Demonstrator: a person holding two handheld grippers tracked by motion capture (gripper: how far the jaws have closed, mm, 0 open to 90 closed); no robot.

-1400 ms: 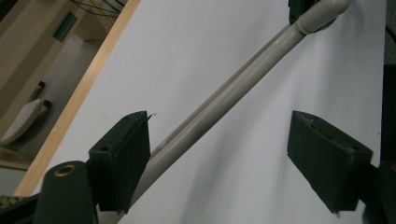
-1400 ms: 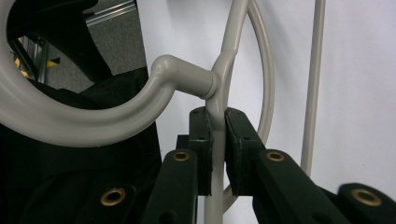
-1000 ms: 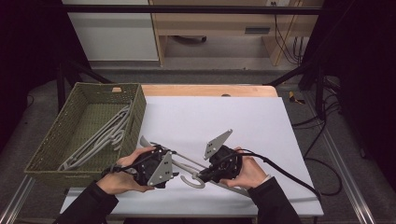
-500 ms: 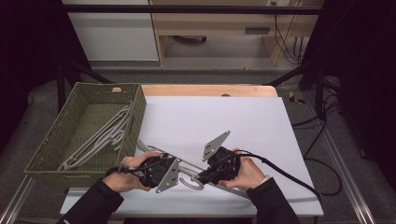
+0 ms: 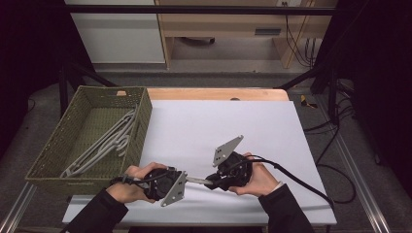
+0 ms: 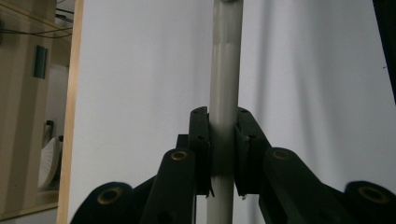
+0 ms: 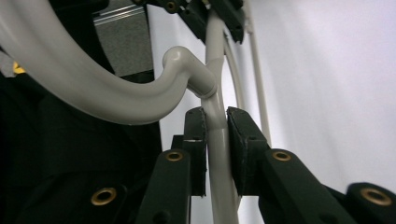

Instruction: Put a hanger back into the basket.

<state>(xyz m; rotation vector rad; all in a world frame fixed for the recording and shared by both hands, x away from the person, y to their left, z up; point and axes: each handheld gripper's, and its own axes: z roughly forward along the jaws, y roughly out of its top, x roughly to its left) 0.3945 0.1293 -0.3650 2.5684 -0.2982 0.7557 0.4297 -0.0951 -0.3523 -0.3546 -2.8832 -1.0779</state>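
A grey plastic hanger [image 5: 198,180] spans the gap between my two grippers near the table's front edge. The left gripper [image 5: 187,180] has just been closing and is now shut on the hanger's straight bar [image 6: 224,70], with both pads of the left gripper [image 6: 223,116] pressed on it. The right gripper [image 5: 210,183] grips the hanger [image 7: 116,105] just below its curved hook. The right gripper's [image 7: 215,114] jaws have just been opening a little, but the pads still touch the plastic. Hands hide most of the hanger in the high view.
A green woven basket [image 5: 141,121] stands at the left with several grey hangers [image 5: 107,143] inside. The white table top [image 5: 233,121] stretches away behind the grippers. A cable [image 5: 296,177] trails right from the right gripper.
The left jaws closed onto the hanger's bar. Both hands shifted slightly toward the front edge. The hanger's hook and arm, plain before, are now mostly covered by the grippers.
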